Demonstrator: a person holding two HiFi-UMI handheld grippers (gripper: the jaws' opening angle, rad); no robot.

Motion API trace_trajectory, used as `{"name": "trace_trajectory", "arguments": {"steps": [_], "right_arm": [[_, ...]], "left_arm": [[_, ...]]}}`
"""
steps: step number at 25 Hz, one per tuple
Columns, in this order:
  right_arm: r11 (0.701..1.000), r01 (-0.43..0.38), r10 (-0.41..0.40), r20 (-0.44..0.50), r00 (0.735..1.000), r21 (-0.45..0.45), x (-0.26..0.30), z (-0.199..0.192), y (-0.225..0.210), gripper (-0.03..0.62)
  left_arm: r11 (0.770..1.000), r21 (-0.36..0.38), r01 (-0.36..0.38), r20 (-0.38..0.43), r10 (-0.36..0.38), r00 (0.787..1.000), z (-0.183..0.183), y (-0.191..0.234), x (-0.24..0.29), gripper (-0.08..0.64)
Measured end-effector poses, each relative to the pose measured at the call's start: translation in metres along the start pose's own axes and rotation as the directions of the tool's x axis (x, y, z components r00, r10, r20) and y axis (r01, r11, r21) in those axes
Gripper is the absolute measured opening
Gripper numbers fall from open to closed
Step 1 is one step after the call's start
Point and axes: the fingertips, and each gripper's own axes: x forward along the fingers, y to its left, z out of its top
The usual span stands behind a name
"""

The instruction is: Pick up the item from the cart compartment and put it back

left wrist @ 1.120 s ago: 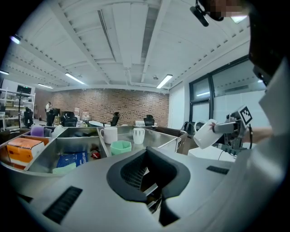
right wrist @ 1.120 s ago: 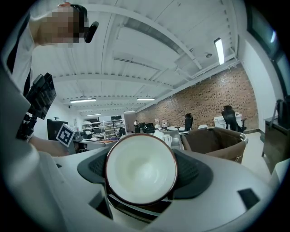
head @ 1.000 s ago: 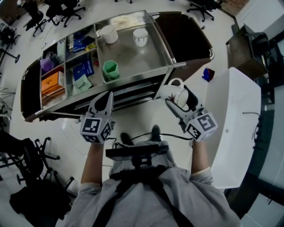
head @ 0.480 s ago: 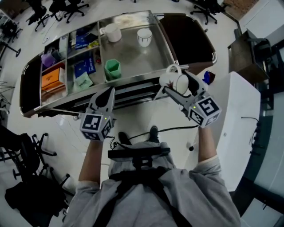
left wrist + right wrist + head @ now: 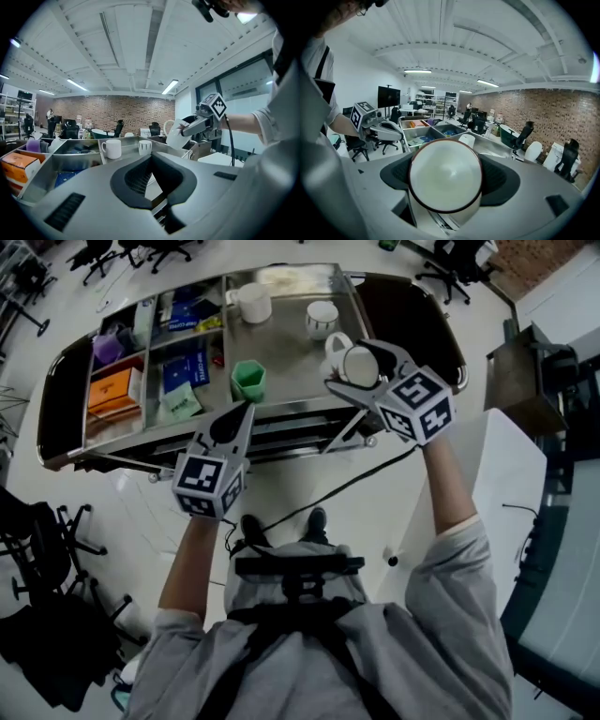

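Observation:
A white mug [image 5: 352, 363] hangs tilted above the right side of the steel cart tray [image 5: 286, 357], with my right gripper [image 5: 349, 368] shut on it. In the right gripper view the mug [image 5: 445, 176] fills the space between the jaws, its mouth facing the camera. My left gripper [image 5: 246, 411] hovers at the cart's front edge, below a green cup [image 5: 248, 381], jaws together and holding nothing. From the left gripper view I see the held mug [image 5: 177, 133] and the right gripper [image 5: 199, 123] over the cart's far side.
On the tray stand another white mug [image 5: 251, 304] and a striped cup [image 5: 322, 319]. The left compartments hold an orange box [image 5: 111, 390], blue packets [image 5: 192, 367] and a purple cup [image 5: 106, 348]. A white table [image 5: 502, 488] is at the right. Office chairs [image 5: 37, 549] stand around.
My right gripper has lifted the white mug from low beside the cart's front right corner up and forward over the tray. The left gripper has shifted only slightly.

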Motion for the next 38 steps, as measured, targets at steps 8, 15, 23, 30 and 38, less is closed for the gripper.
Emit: {"name": "trace_trajectory", "arguments": {"steps": [8,15,23,30,38], "right_arm": [[0.987,-0.147,0.13,-0.21,0.969,-0.064,0.066,-0.004,0.005,0.414],[0.967,-0.241,0.203,-0.335,0.92,-0.077,0.103,-0.015,0.015,0.414],[0.943,-0.322,0.252,-0.45,0.857,-0.085,0.132,-0.032,0.026,0.414],[0.933,-0.352,0.268,-0.507,0.819,-0.075,0.155,-0.047,0.032,0.414],[0.926,-0.367,0.259,-0.562,0.785,-0.087,0.167,-0.068,0.038,0.414]], "left_arm": [[1.0,-0.013,-0.017,-0.005,0.016,1.0,-0.003,0.009,0.007,0.0],[0.999,-0.021,-0.024,-0.004,0.024,1.0,-0.004,0.016,0.006,0.0],[0.998,-0.055,-0.038,0.003,0.039,0.999,-0.012,0.022,0.005,0.0],[0.996,-0.065,-0.054,-0.006,0.054,0.999,-0.018,0.029,0.002,0.0],[0.995,-0.077,-0.068,-0.014,0.067,0.998,-0.026,0.037,-0.002,0.0]]}}
